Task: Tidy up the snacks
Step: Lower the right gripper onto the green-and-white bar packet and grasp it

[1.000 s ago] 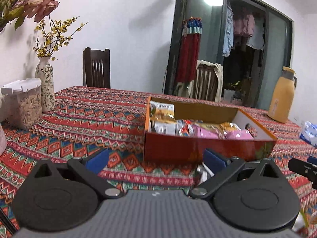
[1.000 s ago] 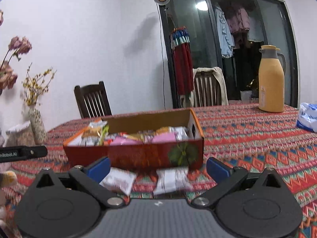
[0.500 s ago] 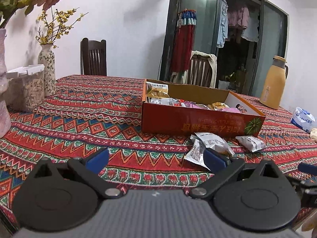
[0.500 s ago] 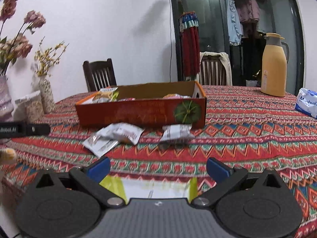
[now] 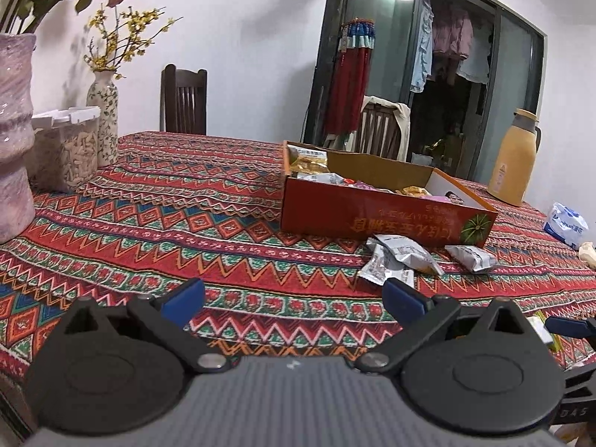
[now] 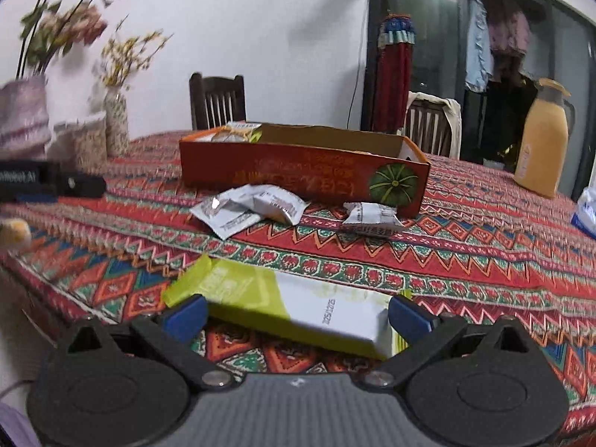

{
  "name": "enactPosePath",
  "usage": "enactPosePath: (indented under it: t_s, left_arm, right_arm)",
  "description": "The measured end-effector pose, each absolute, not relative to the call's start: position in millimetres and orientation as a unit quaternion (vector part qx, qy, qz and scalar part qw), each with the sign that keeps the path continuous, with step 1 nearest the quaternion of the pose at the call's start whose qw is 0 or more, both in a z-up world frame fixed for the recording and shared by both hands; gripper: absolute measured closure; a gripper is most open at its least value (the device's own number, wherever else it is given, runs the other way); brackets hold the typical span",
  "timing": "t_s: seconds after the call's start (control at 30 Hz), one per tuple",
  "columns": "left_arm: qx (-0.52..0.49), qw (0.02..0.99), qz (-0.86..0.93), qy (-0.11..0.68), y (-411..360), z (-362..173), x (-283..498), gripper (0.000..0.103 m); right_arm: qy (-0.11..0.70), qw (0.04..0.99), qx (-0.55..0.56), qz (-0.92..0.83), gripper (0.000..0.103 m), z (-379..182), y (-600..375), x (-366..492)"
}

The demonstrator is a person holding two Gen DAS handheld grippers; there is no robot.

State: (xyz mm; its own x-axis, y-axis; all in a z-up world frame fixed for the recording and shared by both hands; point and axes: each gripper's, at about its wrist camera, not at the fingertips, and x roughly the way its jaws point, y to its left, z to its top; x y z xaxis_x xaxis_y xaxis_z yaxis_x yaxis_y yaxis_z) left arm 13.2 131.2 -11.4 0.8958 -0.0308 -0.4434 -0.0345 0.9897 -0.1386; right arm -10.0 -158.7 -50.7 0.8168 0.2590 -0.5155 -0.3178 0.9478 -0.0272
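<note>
An open red cardboard box holds several snack packets on the patterned tablecloth. Three white snack packets lie loose in front of it: a pair and a single one. A yellow-green and white box lies flat near the table's front edge, between the fingers of my right gripper, which is open around it without touching. My left gripper is open over the cloth, nothing between its fingers; the pair of packets lies just beyond its right finger.
Two vases and a clear lidded container stand at the left. A yellow thermos and a blue-white pack are at the right. Chairs stand behind the table. The left gripper shows in the right wrist view.
Both grippers have pulled back from the red box toward the table's front edge. The loose packets and the yellow-green box have come into view. Both stay open.
</note>
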Motion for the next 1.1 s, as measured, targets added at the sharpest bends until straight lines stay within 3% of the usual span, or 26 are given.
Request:
enactPosePath:
  t_s: [0.77, 0.9, 1.07, 1.1]
  left_arm:
    - [-0.067, 0.969, 0.018, 0.239, 138, -18, 22, 0.0]
    - [-0.066, 0.969, 0.021, 0.239, 137, -18, 23, 0.0]
    - [-0.064, 0.969, 0.023, 0.239, 137, -17, 24, 0.0]
    - [-0.064, 0.968, 0.023, 0.24, 136, -17, 25, 0.0]
  right_arm:
    - [0.266, 0.921, -0.176, 0.224, 0.0, -44, -128, 56]
    - [0.29, 0.911, -0.154, 0.249, 0.0, -45, -129, 69]
    - [0.326, 0.908, -0.064, 0.256, 0.041, -46, -147, 79]
    - [0.325, 0.909, -0.061, 0.254, 0.045, -46, -150, 78]
